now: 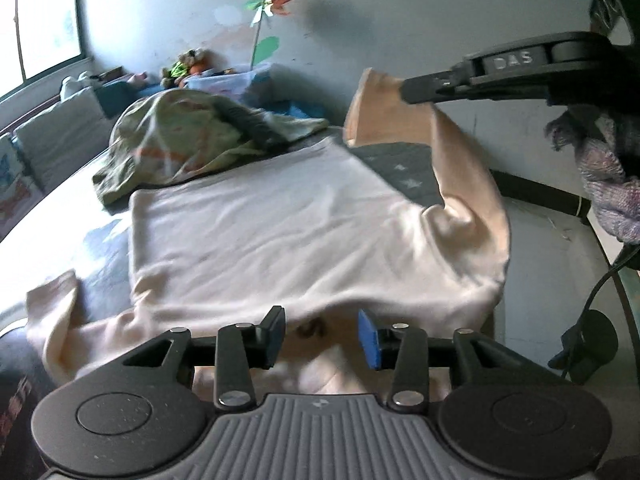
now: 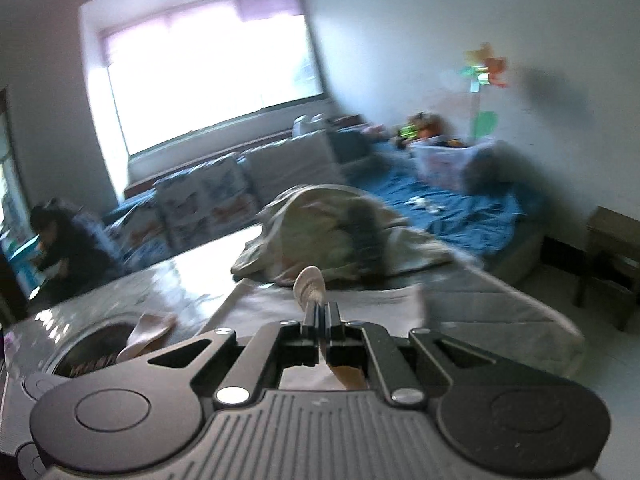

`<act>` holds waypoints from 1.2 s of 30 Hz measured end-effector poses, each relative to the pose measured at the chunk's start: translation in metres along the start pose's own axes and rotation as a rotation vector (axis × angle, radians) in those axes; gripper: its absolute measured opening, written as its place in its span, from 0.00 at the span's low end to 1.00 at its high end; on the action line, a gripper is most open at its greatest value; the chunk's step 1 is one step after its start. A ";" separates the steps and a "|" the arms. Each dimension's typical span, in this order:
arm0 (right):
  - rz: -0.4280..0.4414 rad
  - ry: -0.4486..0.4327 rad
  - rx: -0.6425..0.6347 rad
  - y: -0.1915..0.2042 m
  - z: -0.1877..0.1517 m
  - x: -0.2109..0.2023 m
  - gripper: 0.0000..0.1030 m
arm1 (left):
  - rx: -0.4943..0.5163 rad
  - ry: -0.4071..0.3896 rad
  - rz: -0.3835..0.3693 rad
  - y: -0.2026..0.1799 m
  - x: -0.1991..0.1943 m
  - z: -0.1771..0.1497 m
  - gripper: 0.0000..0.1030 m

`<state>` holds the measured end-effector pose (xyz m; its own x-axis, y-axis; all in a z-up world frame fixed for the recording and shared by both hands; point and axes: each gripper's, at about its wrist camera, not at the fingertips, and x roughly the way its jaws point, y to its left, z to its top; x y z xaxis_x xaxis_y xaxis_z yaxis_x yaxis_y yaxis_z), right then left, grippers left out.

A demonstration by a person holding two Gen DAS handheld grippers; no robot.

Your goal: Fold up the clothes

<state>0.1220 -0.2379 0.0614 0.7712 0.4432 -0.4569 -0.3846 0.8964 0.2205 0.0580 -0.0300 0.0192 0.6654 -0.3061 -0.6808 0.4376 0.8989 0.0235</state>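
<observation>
A pale peach long-sleeved top (image 1: 256, 232) lies flat on the bed, neck end nearest my left gripper (image 1: 322, 336). That gripper is open and empty, just above the collar. My right gripper (image 1: 416, 90) is shut on the cuff of the right sleeve (image 1: 372, 108) and holds it lifted above the top. In the right wrist view the shut gripper (image 2: 321, 308) pinches the sleeve cuff (image 2: 309, 282), with the top (image 2: 320, 300) spread below. The left sleeve (image 1: 56, 312) lies loose at the left.
A crumpled green and orange garment pile (image 1: 192, 136) lies beyond the top. Pillows (image 1: 56, 140) line the left side under the window. A dark star-print mattress edge (image 1: 404, 168) drops off at the right. A box with toys (image 2: 448, 160) sits on a blue sheet (image 2: 460, 208).
</observation>
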 end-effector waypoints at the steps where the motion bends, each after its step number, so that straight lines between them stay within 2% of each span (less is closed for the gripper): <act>1: 0.020 0.011 -0.020 0.008 0.001 0.006 0.02 | -0.004 0.001 0.004 0.002 -0.002 -0.002 0.43; 6: 0.093 0.113 -0.086 0.039 -0.011 0.042 0.05 | -0.024 0.005 0.022 0.009 -0.009 -0.012 0.43; 11: 0.138 0.192 -0.124 0.055 -0.030 0.048 0.08 | -0.031 0.012 0.031 0.014 -0.014 -0.019 0.43; 19: 0.169 0.220 -0.231 0.066 -0.041 0.021 0.09 | 0.006 0.002 0.027 0.005 -0.016 -0.020 0.42; 23: 0.200 0.242 -0.284 0.072 -0.049 0.003 0.09 | 0.052 -0.006 0.021 -0.001 -0.018 -0.020 0.38; 28: 0.220 0.302 -0.334 0.079 -0.067 -0.002 0.09 | 0.092 0.037 0.010 -0.005 -0.006 -0.024 0.38; 31: 0.220 0.332 -0.364 0.083 -0.077 -0.003 0.13 | 0.094 0.047 0.018 -0.004 0.000 -0.027 0.27; 32: 0.211 0.339 -0.375 0.083 -0.080 -0.002 0.14 | 0.096 0.043 0.019 -0.005 -0.002 -0.028 0.17; 36: 0.164 0.369 -0.384 0.081 -0.093 0.007 0.15 | 0.103 0.022 0.034 -0.007 -0.010 -0.030 0.07</act>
<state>0.0492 -0.1627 -0.0044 0.4833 0.4838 -0.7296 -0.6955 0.7184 0.0156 0.0298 -0.0235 0.0037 0.6679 -0.2685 -0.6941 0.4756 0.8714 0.1206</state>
